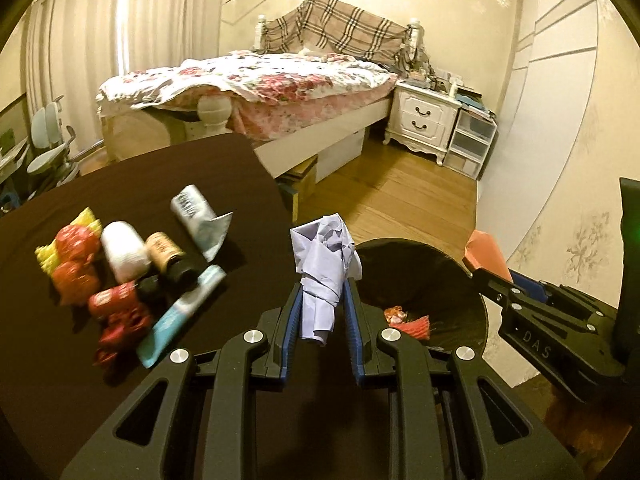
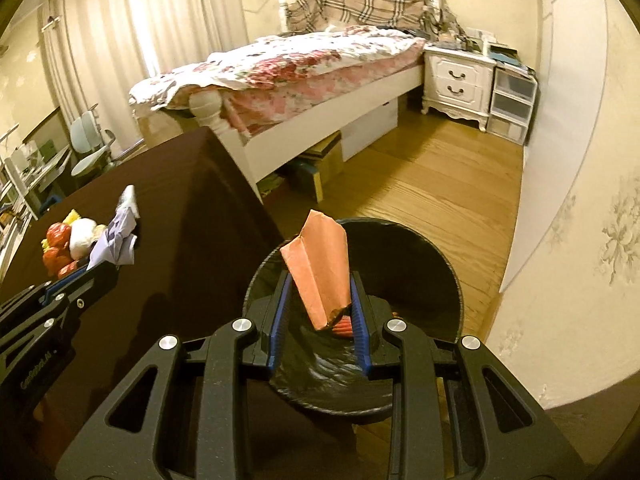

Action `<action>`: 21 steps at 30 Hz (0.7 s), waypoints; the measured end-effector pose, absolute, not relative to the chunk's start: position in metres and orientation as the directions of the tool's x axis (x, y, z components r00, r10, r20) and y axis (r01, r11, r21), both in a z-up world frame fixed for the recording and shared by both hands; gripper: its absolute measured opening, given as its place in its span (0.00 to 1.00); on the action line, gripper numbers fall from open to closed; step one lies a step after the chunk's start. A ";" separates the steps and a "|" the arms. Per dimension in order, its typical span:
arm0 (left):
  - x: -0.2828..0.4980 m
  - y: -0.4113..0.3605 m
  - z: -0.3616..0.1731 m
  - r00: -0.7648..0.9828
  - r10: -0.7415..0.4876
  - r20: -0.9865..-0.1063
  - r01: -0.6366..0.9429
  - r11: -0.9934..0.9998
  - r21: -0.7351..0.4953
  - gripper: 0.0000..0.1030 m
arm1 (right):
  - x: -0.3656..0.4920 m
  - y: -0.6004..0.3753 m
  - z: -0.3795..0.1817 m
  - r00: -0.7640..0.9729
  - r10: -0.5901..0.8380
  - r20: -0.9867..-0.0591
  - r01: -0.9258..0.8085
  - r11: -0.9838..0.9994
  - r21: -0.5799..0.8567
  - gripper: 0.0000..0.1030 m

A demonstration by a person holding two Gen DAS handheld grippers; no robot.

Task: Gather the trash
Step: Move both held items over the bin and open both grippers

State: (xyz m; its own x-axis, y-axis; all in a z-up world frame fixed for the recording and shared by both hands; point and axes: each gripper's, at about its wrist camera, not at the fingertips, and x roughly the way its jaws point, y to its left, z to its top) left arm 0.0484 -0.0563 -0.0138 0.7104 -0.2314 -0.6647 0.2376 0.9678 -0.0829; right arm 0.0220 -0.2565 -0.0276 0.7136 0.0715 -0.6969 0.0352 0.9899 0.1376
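My left gripper (image 1: 322,292) is shut on a crumpled pale lilac paper (image 1: 326,264) and holds it at the table's right edge, beside the black trash bin (image 1: 452,280). My right gripper (image 2: 320,284) is shut on a folded orange paper (image 2: 320,264) and holds it over the bin's (image 2: 420,264) mouth. The bin holds red wrappers (image 1: 408,322). More trash lies on the dark table (image 1: 160,168): red and yellow wrappers (image 1: 76,256), a white roll (image 1: 122,254), small bottles (image 1: 166,258), a silver tube (image 1: 196,212) and a teal tube (image 1: 180,316).
The bin stands on the wooden floor (image 2: 440,176) right of the table. A bed (image 1: 248,80) with a floral cover, a white nightstand (image 1: 424,118) and plastic drawers (image 1: 470,140) stand beyond. A wall (image 2: 580,200) is close on the right.
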 end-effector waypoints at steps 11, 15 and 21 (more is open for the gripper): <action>0.068 -0.091 -0.021 0.697 -0.232 -0.679 0.276 0.960 -0.045 0.22 | 0.033 -0.275 -0.039 0.705 0.056 -0.707 0.079 0.984 0.157 0.27; 0.070 -0.099 -0.023 0.696 -0.229 -0.681 0.283 0.958 -0.033 0.22 | 0.036 -0.281 -0.041 0.703 0.051 -0.710 0.094 0.982 0.163 0.27; 0.074 -0.101 -0.028 0.686 -0.215 -0.695 0.278 0.960 -0.023 0.33 | 0.037 -0.287 -0.047 0.699 0.030 -0.714 0.119 0.980 0.158 0.29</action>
State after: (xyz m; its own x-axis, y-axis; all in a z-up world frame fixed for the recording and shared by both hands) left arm 0.0744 -0.1011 -0.0281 0.6865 -0.2149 -0.6947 0.2776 0.9604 -0.0228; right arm 0.0366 -0.2871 -0.0465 0.6994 0.0302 -0.7141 0.1193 0.9801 0.1584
